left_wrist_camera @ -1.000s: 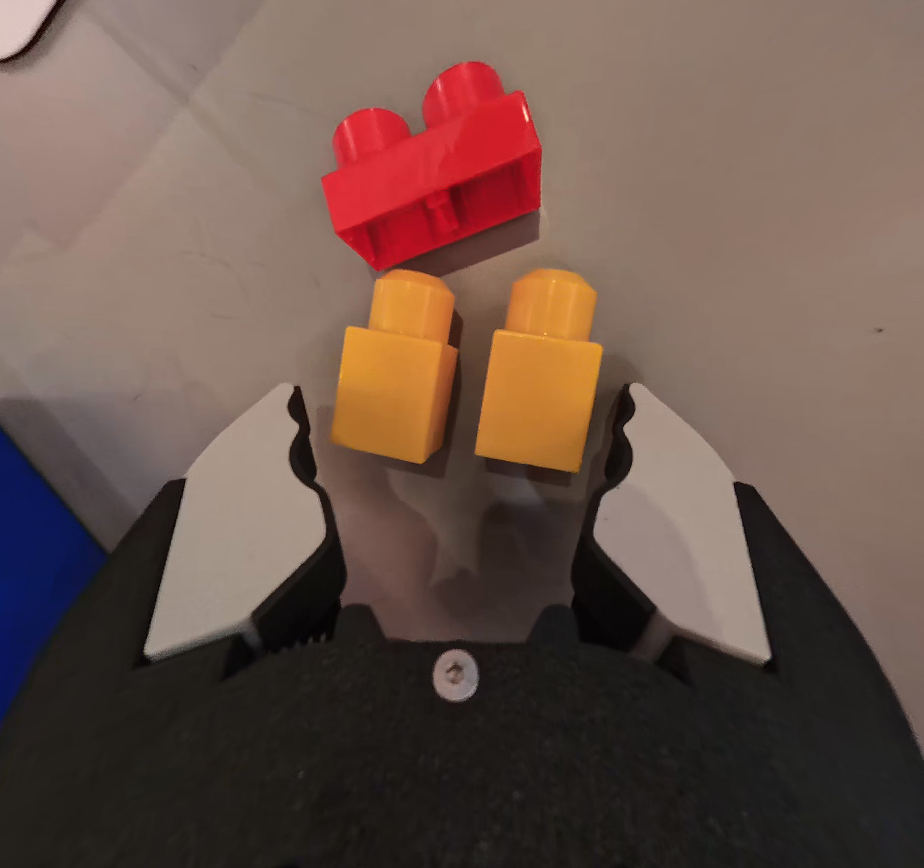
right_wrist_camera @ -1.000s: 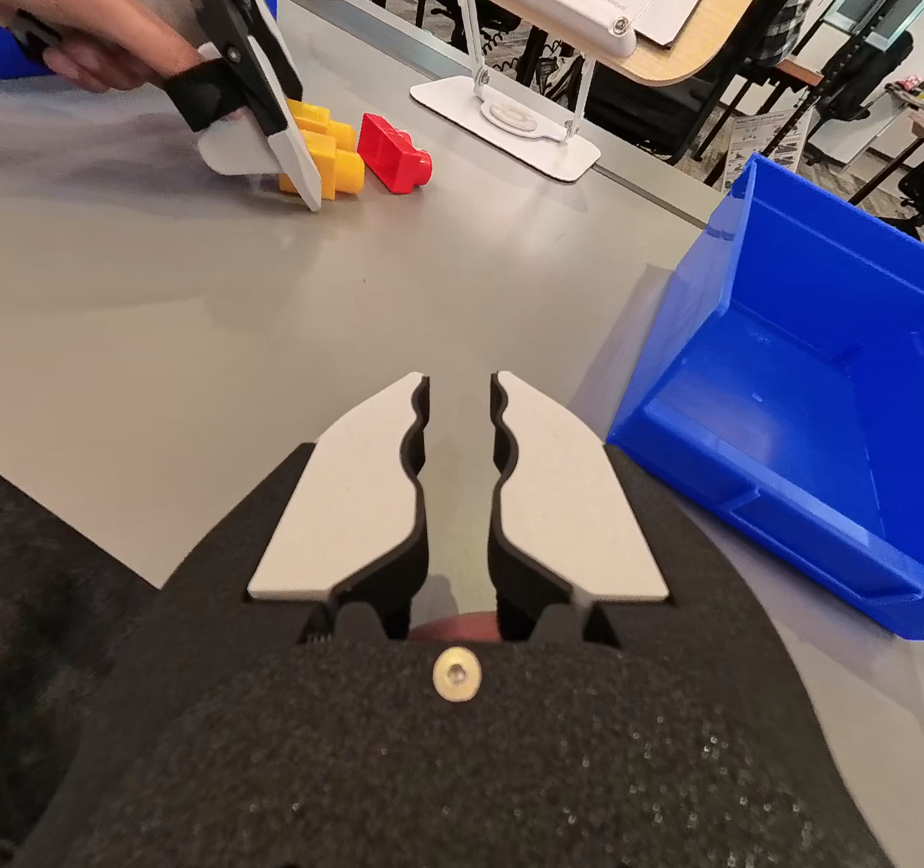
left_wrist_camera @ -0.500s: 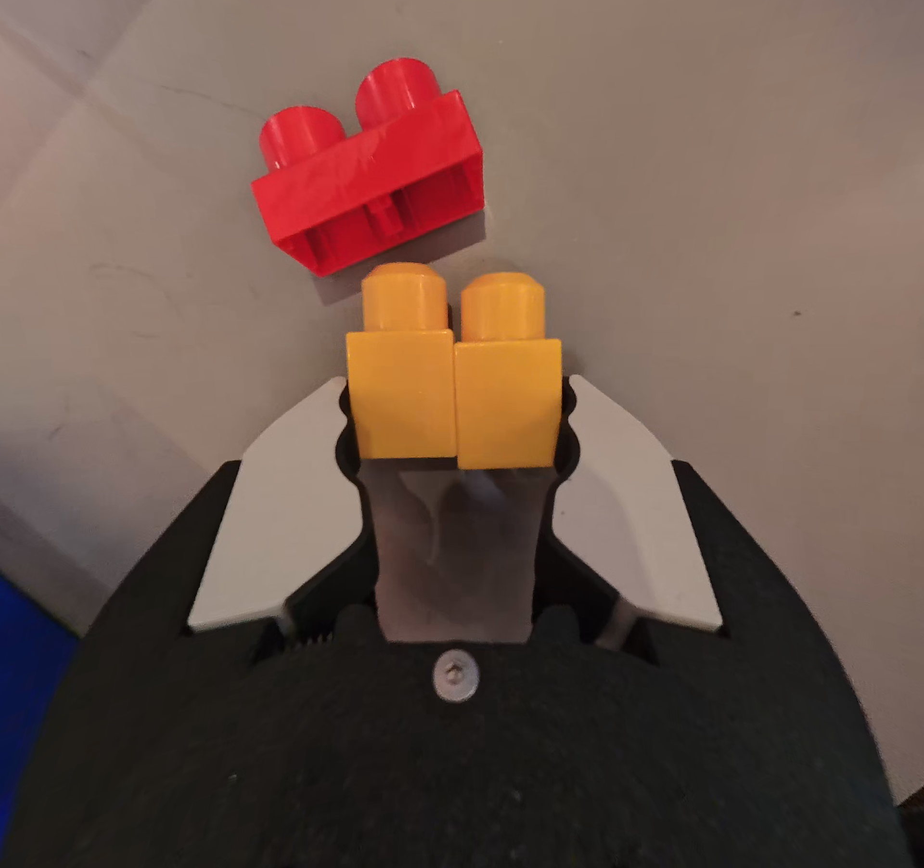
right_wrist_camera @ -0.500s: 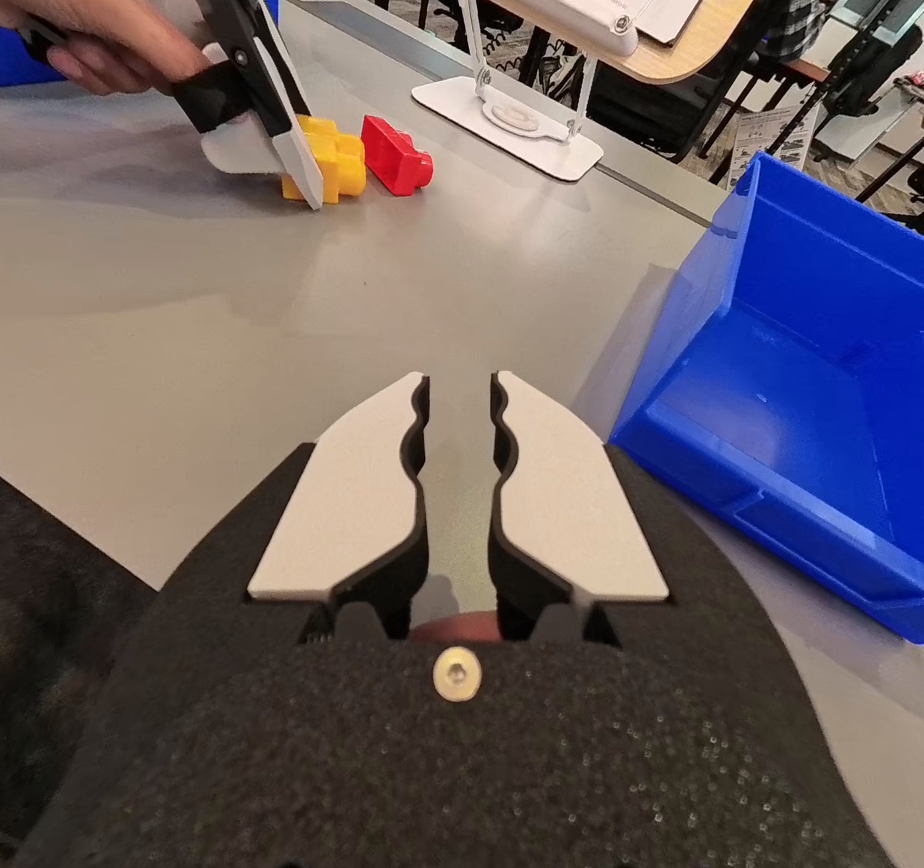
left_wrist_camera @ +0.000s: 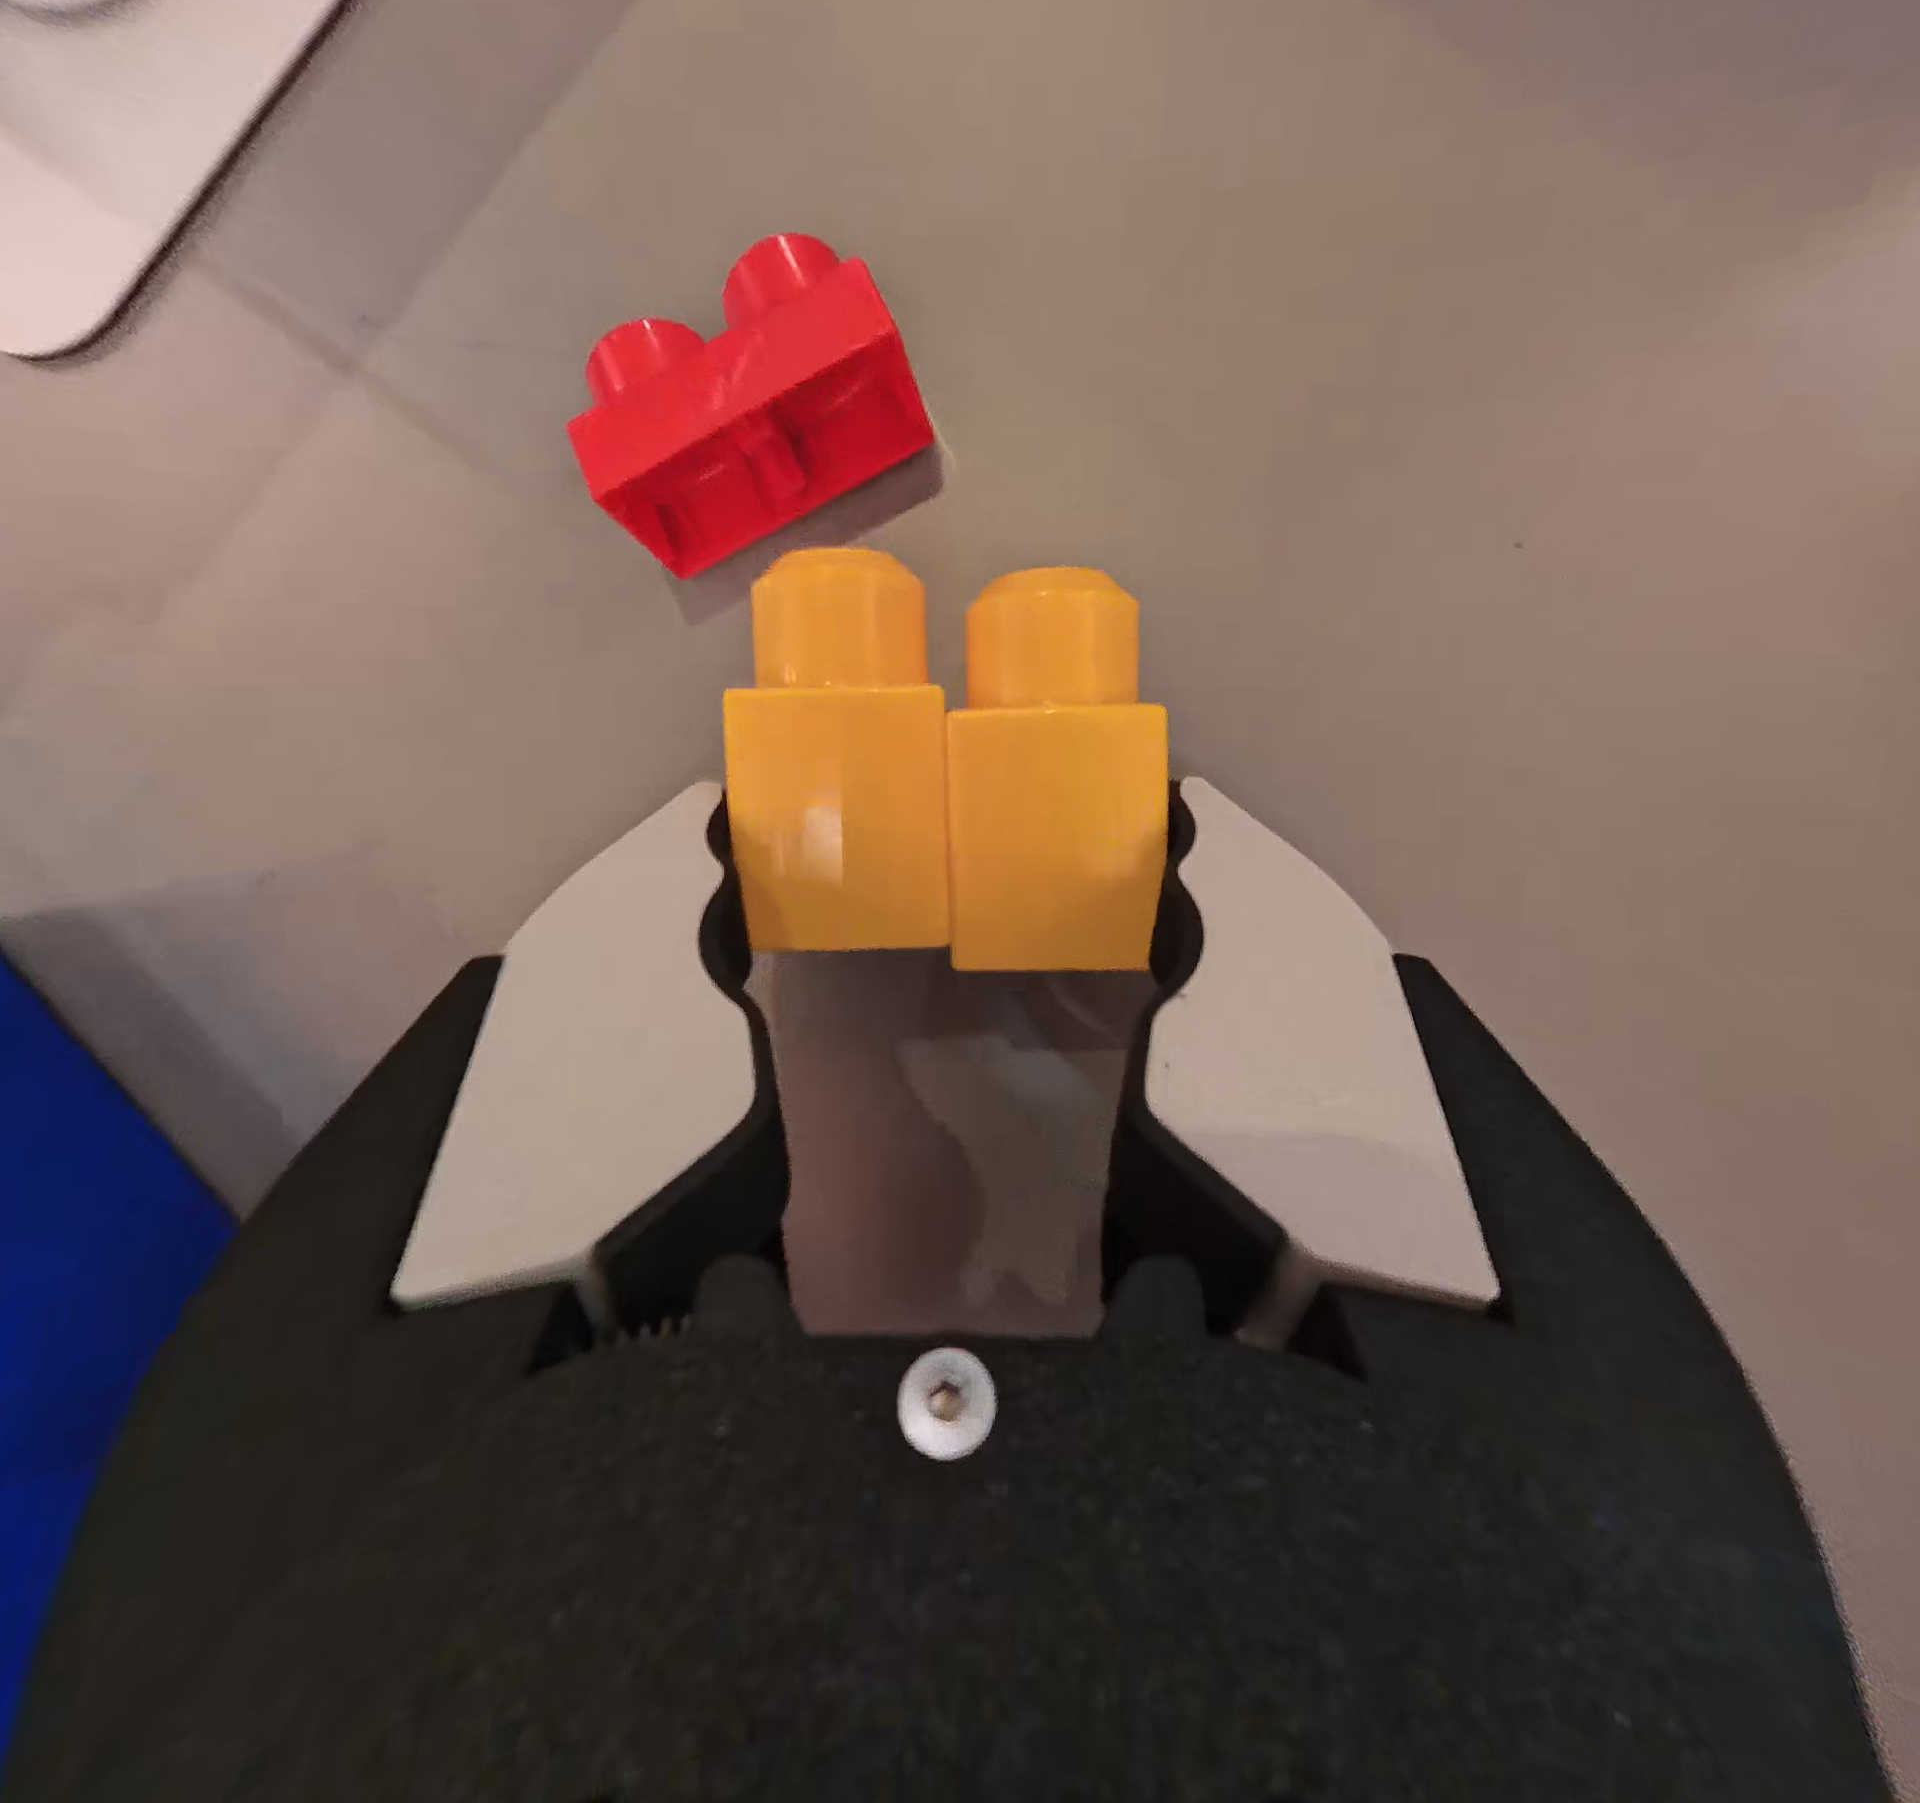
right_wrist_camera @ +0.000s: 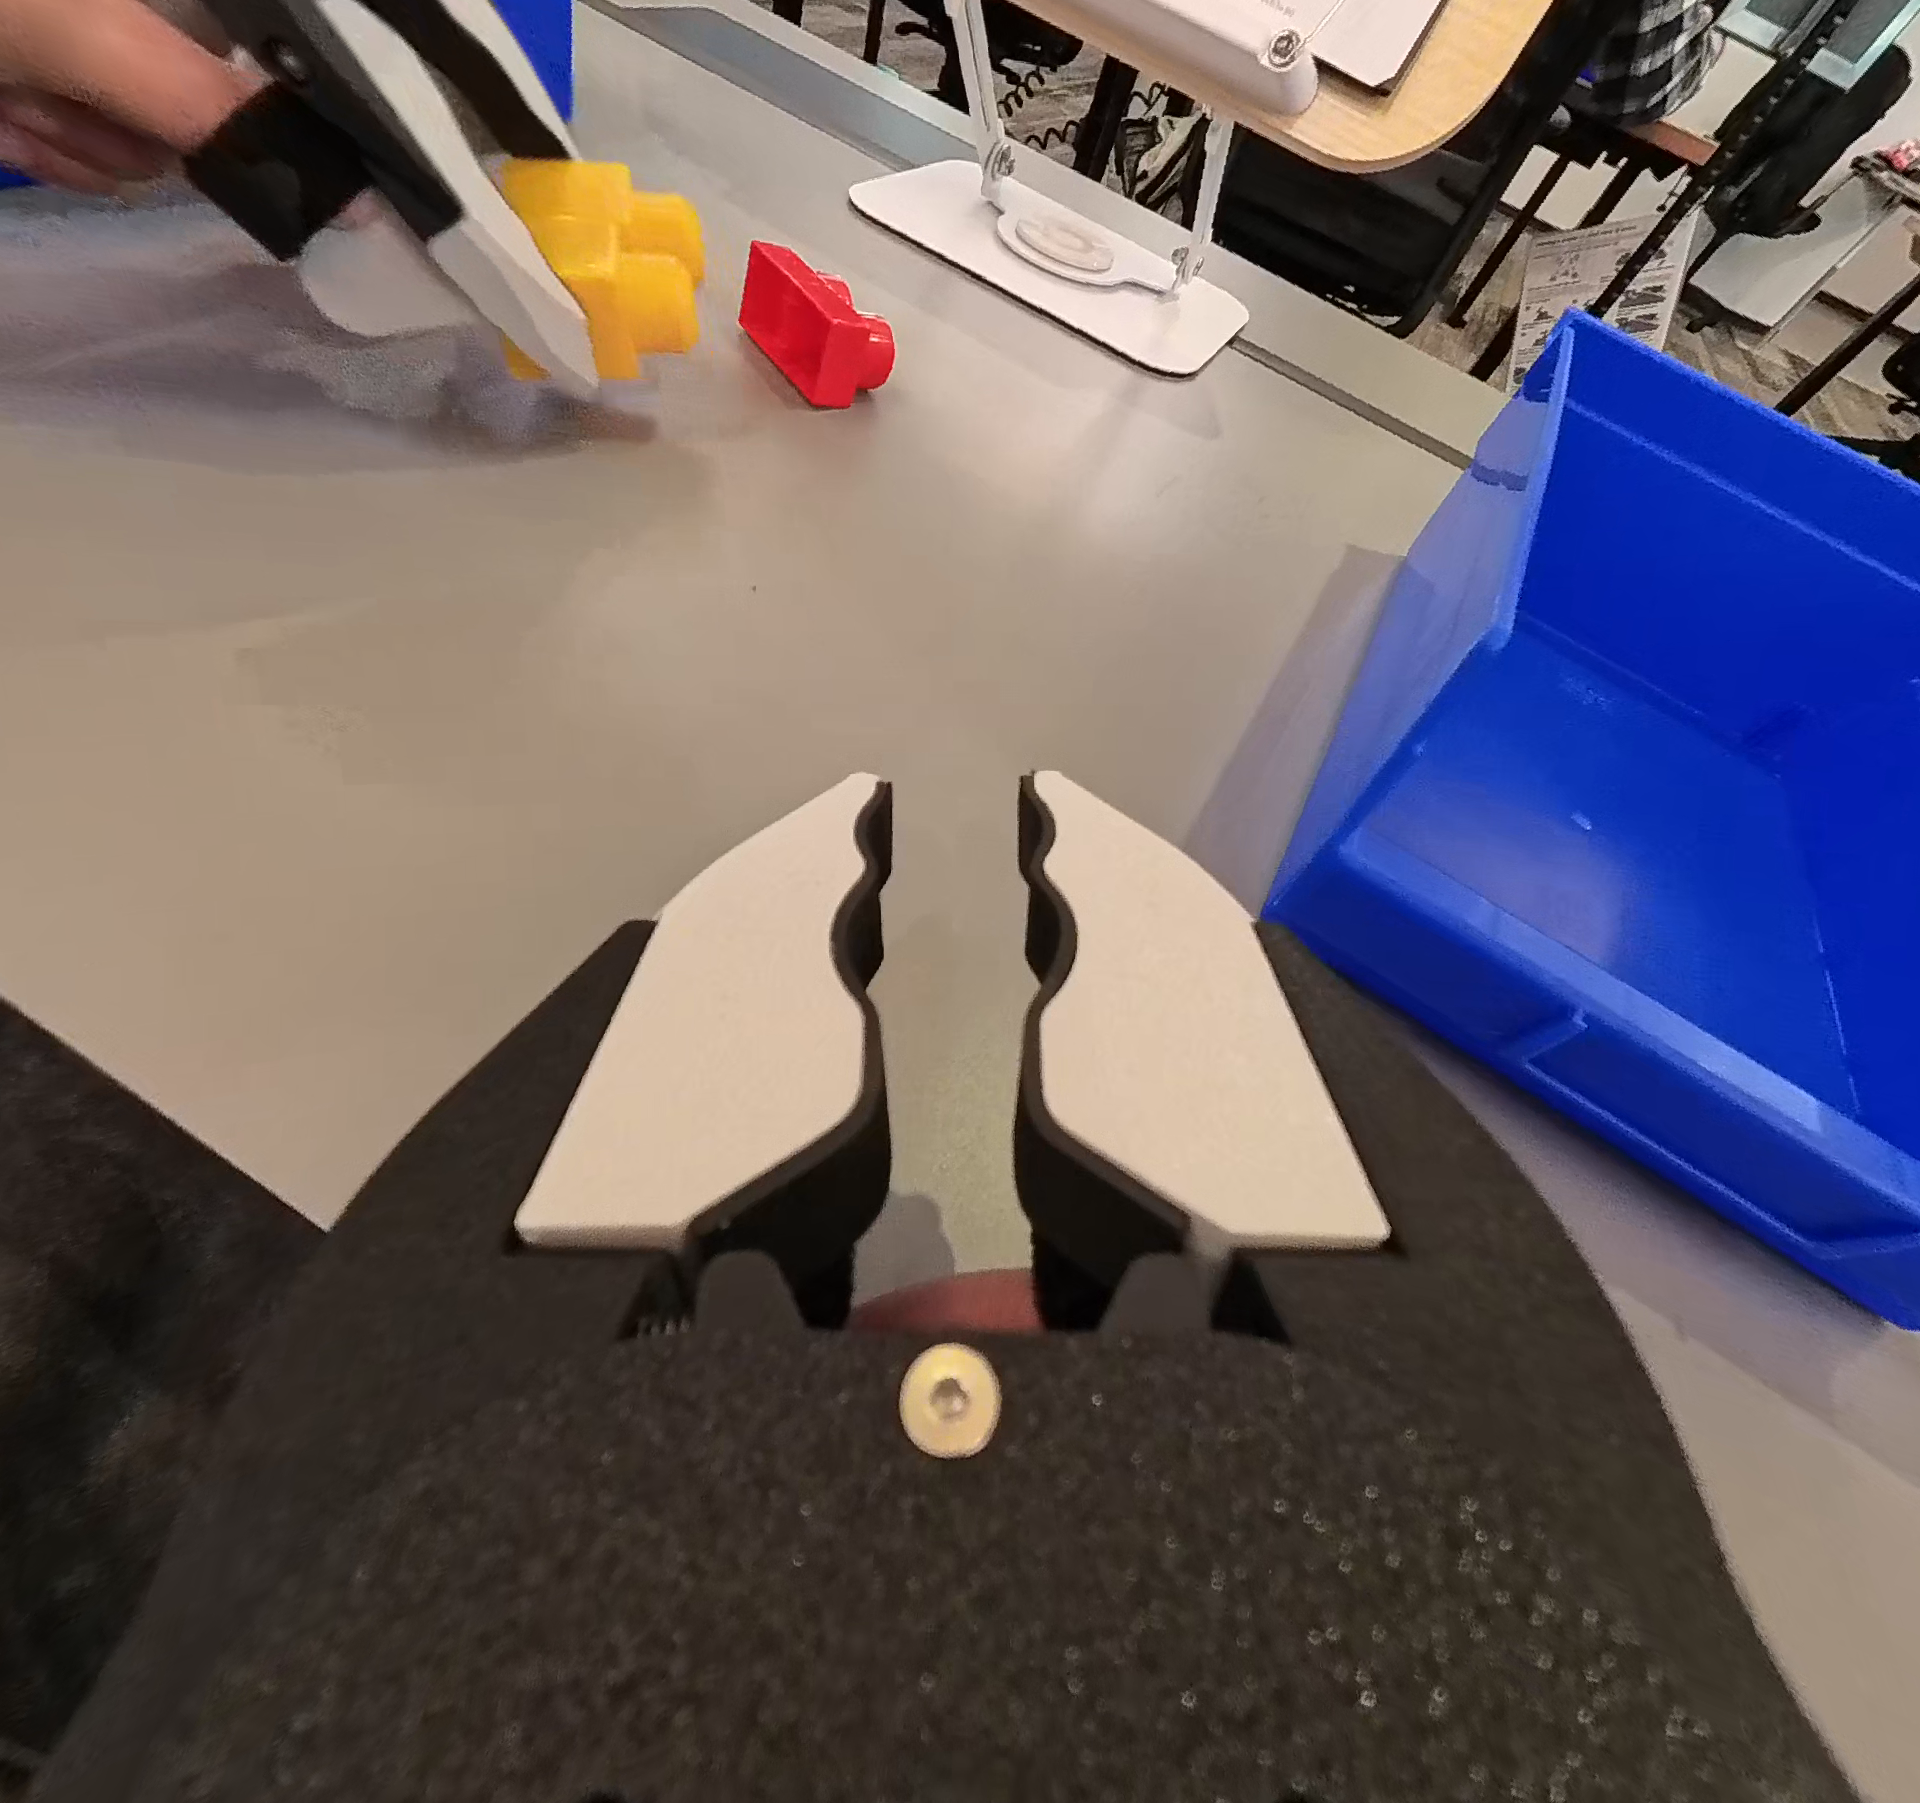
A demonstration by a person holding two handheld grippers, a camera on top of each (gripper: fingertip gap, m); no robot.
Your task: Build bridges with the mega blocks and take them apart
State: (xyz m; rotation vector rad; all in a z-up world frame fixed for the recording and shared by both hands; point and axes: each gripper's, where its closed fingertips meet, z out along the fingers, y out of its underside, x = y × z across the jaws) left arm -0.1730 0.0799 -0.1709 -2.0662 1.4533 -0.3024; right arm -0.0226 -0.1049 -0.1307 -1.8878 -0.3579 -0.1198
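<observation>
My left gripper point(left_wrist_camera: 951, 797) is shut on two yellow one-stud blocks, the left one point(left_wrist_camera: 836, 818) and the right one point(left_wrist_camera: 1055, 839). They are pressed side by side, studs pointing away from me. In the right wrist view the yellow pair point(right_wrist_camera: 623, 267) hangs a little above the grey table point(right_wrist_camera: 727, 662). A red two-stud block point(left_wrist_camera: 748, 413) lies on its side just beyond them and also shows in the right wrist view point(right_wrist_camera: 816, 335). My right gripper point(right_wrist_camera: 956, 787) is nearly shut with a narrow gap, holds nothing, and stays near the table's front edge.
A blue bin point(right_wrist_camera: 1662, 818) stands to the right of my right gripper. A white stand base point(right_wrist_camera: 1049, 257) sits behind the red block and also shows in the left wrist view point(left_wrist_camera: 156, 91). A blue edge point(left_wrist_camera: 83, 1182) shows at lower left. A hand point(right_wrist_camera: 94, 91) holds the left gripper.
My left gripper closed on the two yellow blocks, pushing them together, and has raised them slightly off the table. The red block and my right gripper have not moved.
</observation>
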